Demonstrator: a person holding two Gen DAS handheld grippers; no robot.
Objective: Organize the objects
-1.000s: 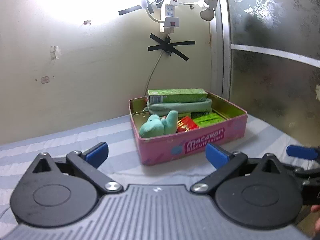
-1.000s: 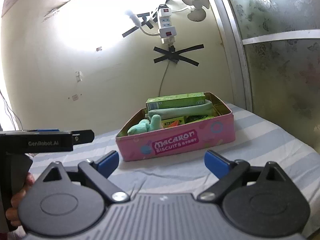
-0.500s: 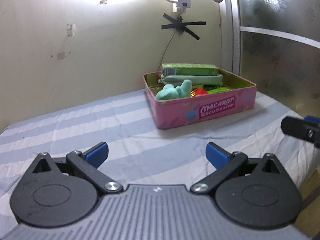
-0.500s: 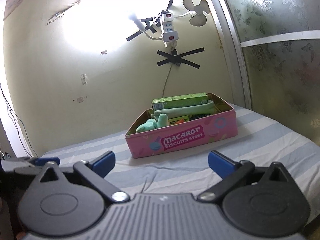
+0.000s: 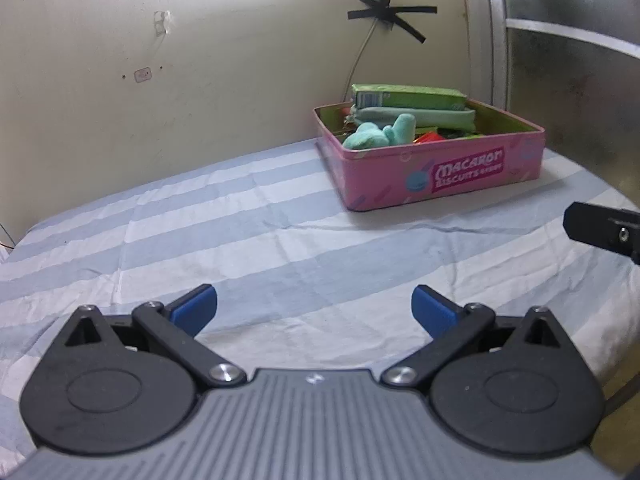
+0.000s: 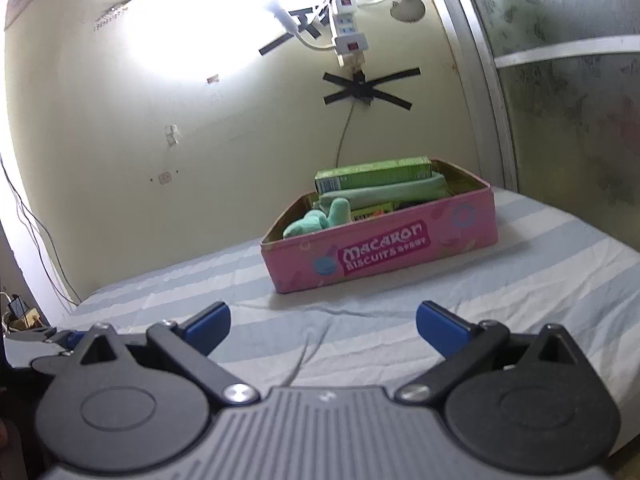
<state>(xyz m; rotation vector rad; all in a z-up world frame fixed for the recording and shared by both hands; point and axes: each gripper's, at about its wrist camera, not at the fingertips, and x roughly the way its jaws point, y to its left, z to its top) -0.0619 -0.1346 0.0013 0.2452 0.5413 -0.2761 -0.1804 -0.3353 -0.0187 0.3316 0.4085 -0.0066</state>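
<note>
Backing away from pink tin (image 5: 440,176) on striped bed (image 5: 240,232), left gripper (image 5: 314,308) and right gripper (image 6: 322,322) both hovering with jaws apart, gripping nothing.

the left gripper (image 5: 314,308) has a grey body with thin ridges running along it. two big black round parts sit on each side, each with a flat circle in the middle. black arms with shiny silver screws reach out to two blue fingertips (image 5: 192,308). little triangle holes are cut in the black parts. the right gripper (image 6: 322,322) looks just the same, with grey ridges, black rounds, silver screws and blue fingertips (image 6: 440,326).
</note>
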